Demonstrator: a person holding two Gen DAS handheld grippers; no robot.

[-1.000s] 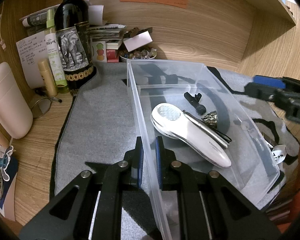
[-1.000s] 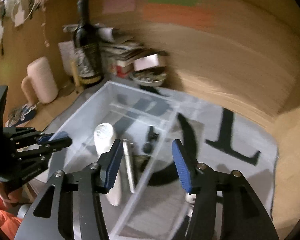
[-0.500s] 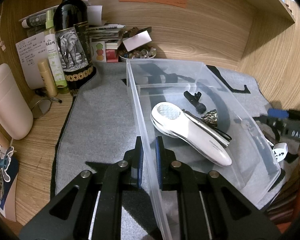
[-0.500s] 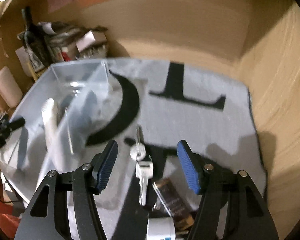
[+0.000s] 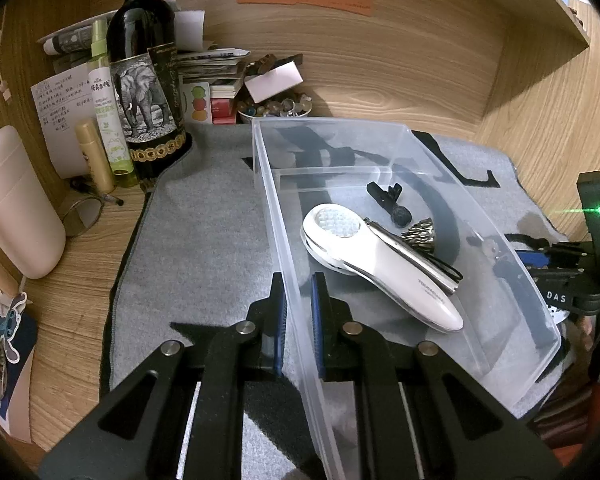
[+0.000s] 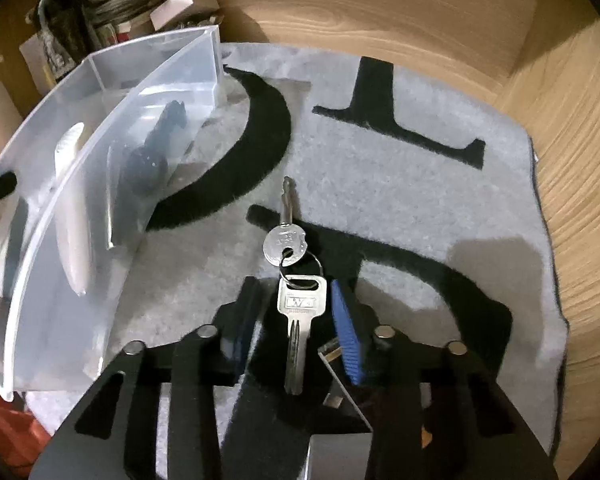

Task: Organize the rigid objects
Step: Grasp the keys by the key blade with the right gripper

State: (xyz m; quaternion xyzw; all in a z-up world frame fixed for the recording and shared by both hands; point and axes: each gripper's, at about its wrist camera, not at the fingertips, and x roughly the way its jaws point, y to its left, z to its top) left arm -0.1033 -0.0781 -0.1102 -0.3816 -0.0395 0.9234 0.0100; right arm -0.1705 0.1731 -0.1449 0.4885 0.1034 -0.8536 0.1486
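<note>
Tongs on the left (image 5: 298,312) are being kept clamped on the near long wall of a clear plastic bin (image 5: 452,152), one pad outside and one inside. The right tongs (image 6: 294,320) have just been closing around a bunch of keys (image 6: 298,280) lying on the grey mat (image 6: 400,208) just beside the bin; the square-headed key is being framed between the blue pads, but a gap is being left on each side, so nothing is being gripped. Two silvery keys are being joined by a thin split ring: a round-headed one pointing away and a square-headed one with a stamped logo pointing back toward the camera. Inside the bin, a white handheld device (image 5: 380,264) with a dimpled round face, a black clip (image 5: 388,200) and a small ribbed metal piece (image 5: 420,232) are being seen. The square key's tip is being lost in shadow, a dark boxy object under the right pad is being cut off and cannot be identified, and the bin's contents are being smeared through its wall in the right view.
</note>
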